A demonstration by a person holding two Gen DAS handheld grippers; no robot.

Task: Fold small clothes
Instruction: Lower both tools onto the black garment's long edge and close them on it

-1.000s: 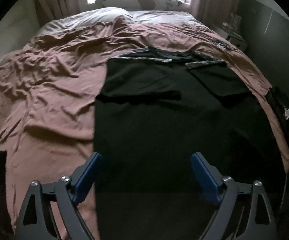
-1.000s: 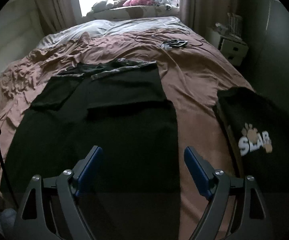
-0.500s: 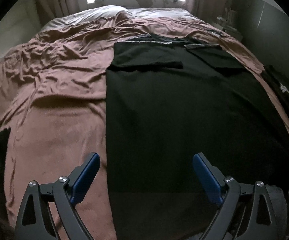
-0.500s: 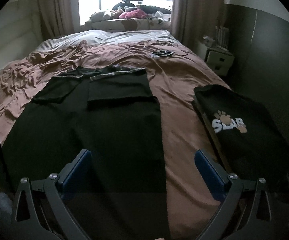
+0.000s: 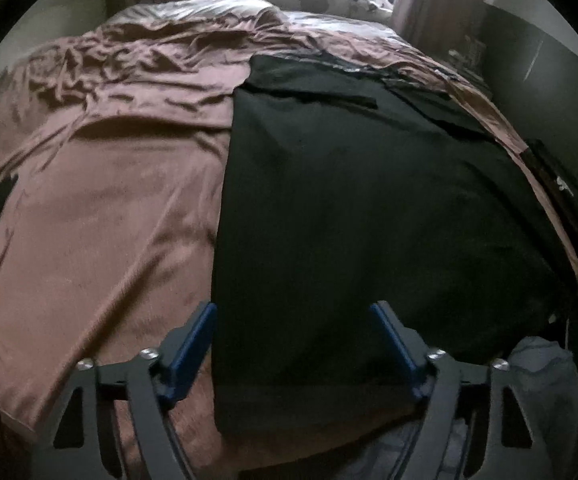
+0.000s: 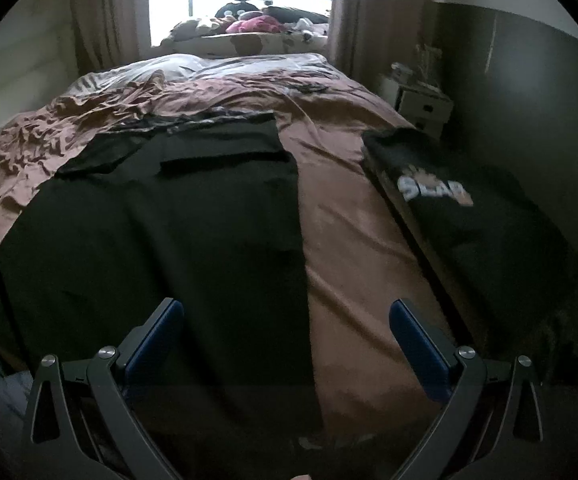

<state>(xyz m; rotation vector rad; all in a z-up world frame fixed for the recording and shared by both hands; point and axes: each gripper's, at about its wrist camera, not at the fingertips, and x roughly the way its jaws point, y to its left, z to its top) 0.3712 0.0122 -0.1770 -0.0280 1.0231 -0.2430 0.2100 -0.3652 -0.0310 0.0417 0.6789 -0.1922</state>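
Black T-shirt (image 5: 369, 184), sleeves folded in, lies flat on the brown bedsheet (image 5: 101, 216); in the left wrist view the left gripper (image 5: 295, 314) hovers over its near left edge, jaws closing, nothing pinched. In the right wrist view the right gripper (image 6: 285, 308) is spread wide over the right edge, beside a folded printed shirt (image 6: 465, 208).

a home bedroom: rumpled bed (image 6: 361, 216), curtained window (image 6: 217, 8), nightstand (image 6: 421, 104).

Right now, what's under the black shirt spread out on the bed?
The black shirt lies flat on the brown bedsheet, which shows around it. Whatever else lies beneath is covered; no bulge suggests anything.
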